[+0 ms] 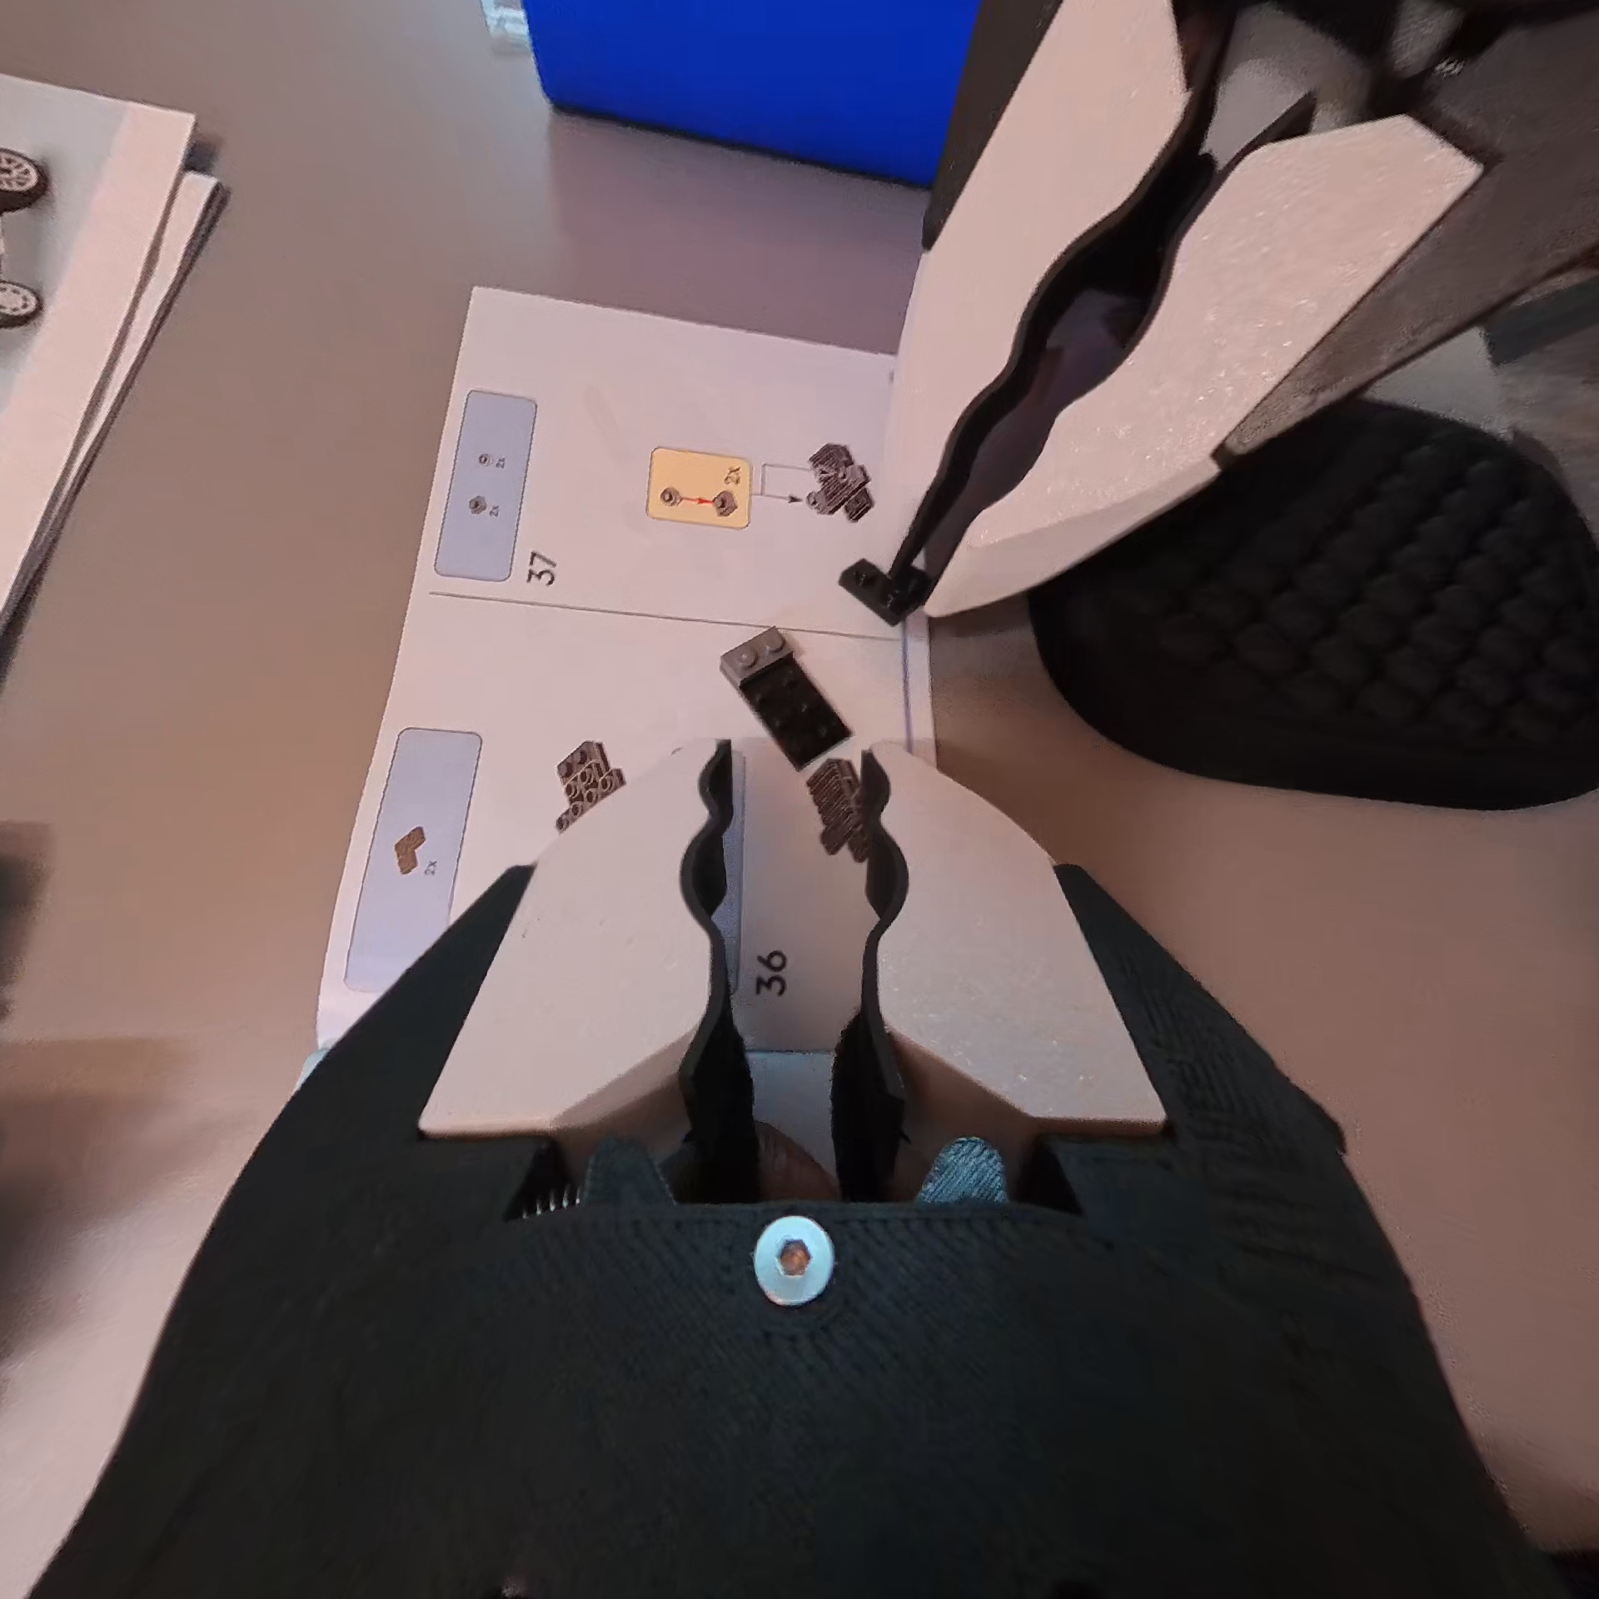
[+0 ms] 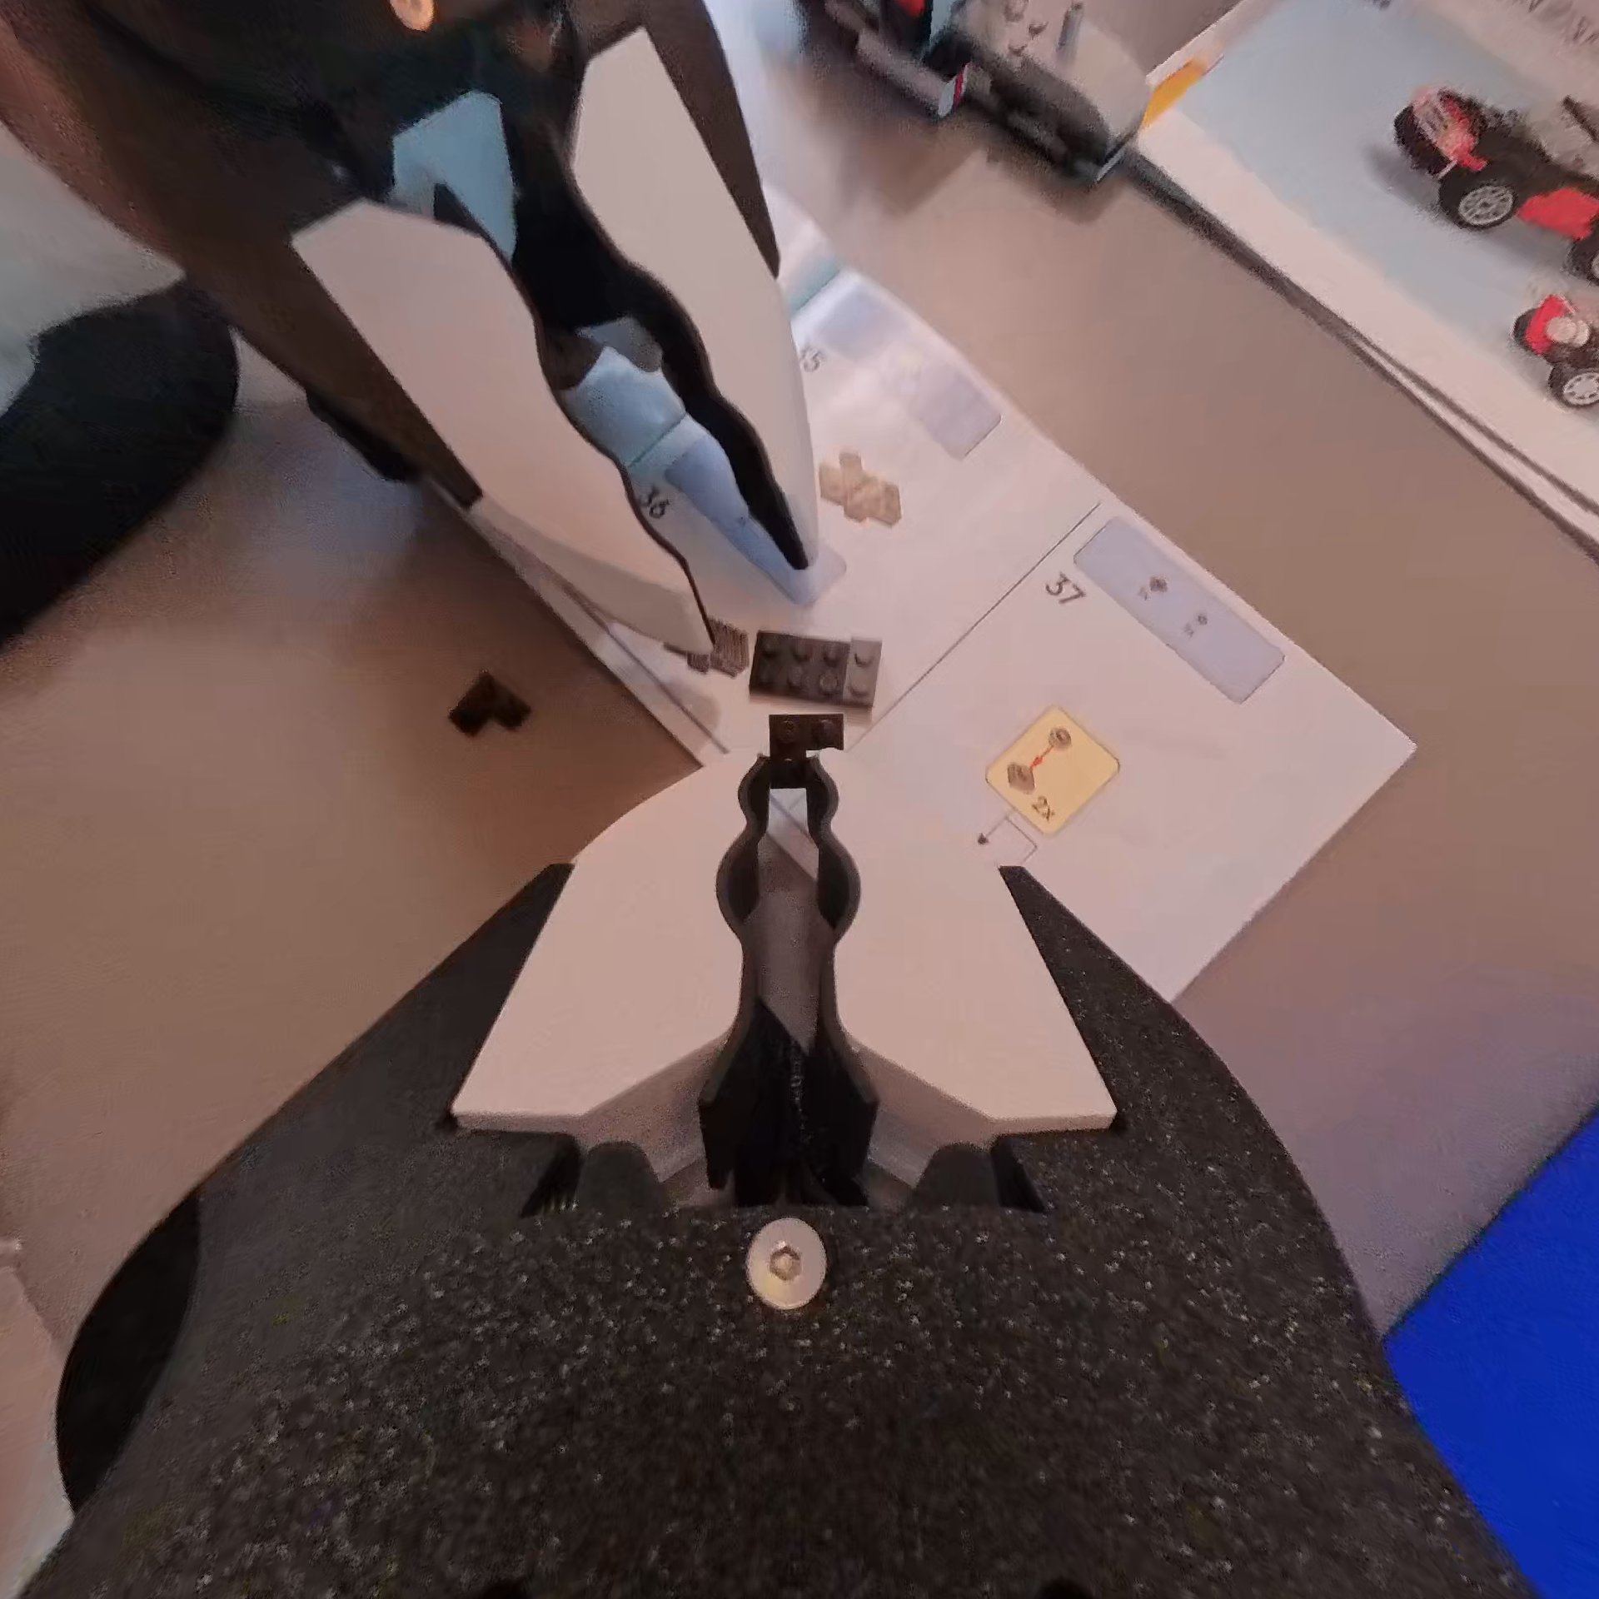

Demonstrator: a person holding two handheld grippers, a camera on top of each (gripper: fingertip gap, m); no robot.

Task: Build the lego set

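Note:
A small assembly of a black plate and a dark grey plate [image 1: 783, 692] lies on the open instruction booklet [image 1: 606, 519]; it also shows in the right wrist view [image 2: 813, 666]. My left gripper [image 1: 796, 761] is open and empty, with its tips just short of the assembly. My right gripper [image 2: 789, 770] is shut on a small black corner plate [image 2: 805, 735] and holds it close to the assembly, apart from it. In the left wrist view the right gripper [image 1: 917, 597] comes in from the upper right with that plate [image 1: 878, 588]. A second black corner plate [image 2: 489, 703] lies on the table.
A blue box [image 1: 744, 69] stands beyond the booklet. A black textured pad [image 1: 1341, 623] lies to the right of it. A set box with car pictures [image 2: 1384, 216] and stacked booklets [image 1: 86, 303] lie along the table's side. Spacing between my two grippers at the tips: around 4 centimetres.

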